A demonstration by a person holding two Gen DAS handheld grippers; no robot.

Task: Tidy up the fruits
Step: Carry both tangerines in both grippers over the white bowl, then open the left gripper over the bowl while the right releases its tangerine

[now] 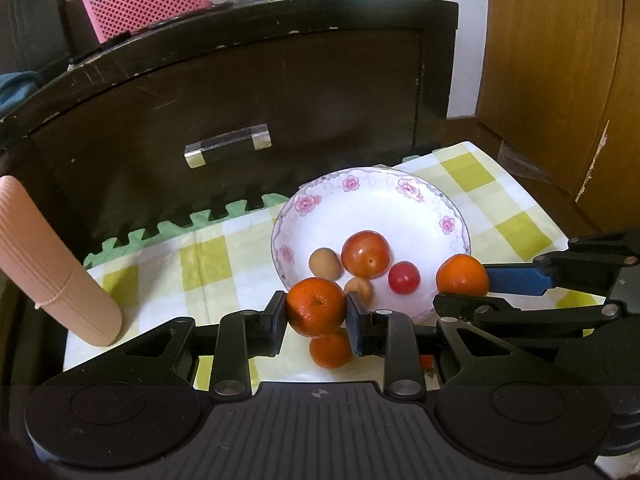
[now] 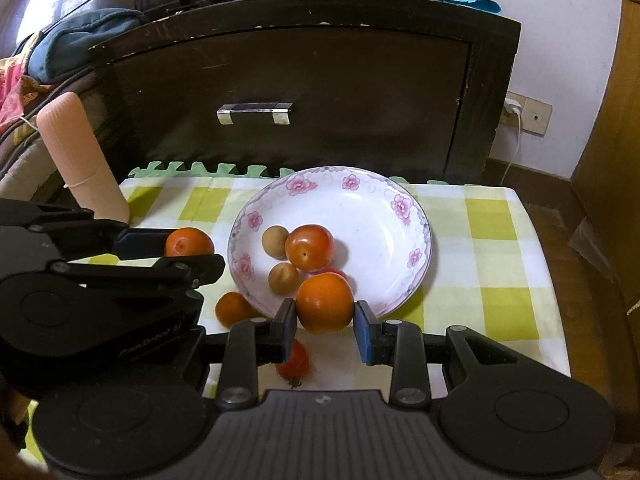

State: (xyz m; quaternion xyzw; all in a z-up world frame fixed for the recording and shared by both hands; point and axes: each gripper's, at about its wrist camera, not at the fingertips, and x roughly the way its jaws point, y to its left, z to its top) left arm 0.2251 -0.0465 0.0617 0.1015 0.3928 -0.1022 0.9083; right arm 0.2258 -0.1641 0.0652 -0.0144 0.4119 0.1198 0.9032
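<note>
Both hand-held grippers carry fruit at the near edge of the white flower-patterned plate [image 2: 400, 204], which sits mid-tabletop [image 2: 500, 224] on a green-and-white checked cloth. The left hand-held gripper [image 1: 316, 312] is clamped on a round orange mandarin [image 1: 316, 307], pads on both sides, held just near-left of the plate rim & above the cloth. The right hand-held gripper [image 2: 325, 320] has a second orange mandarin [image 2: 325, 307] between its blue pads over the plate's near rim; the left pad touches, the right pad seems to show a thin gap, so whether it is gripping or letting go I can't tell.

Already on the plate: a big red-orange tomato [image 2: 309, 247], two small tan round fruits [image 2: 275, 241] [image 2: 283, 277] & a small red cherry tomato [image 1: 404, 277]. On the cloth there's a third small mandarin [image 2: 232, 309] near-left of the plate, plus a red strawberry-like fruit [image 2: 294, 360] right under the right gripper.

To do this step well, imo: bring each mandarin further over the bare far-right part of the plate, not the crowded near-left; lower until nearly touching before opening, since round fruit rolls; open slowly; stagger the two drops so the grippers don't bump, as they're close. The rim slopes inward, so anything set on it may roll into the pile.
</note>
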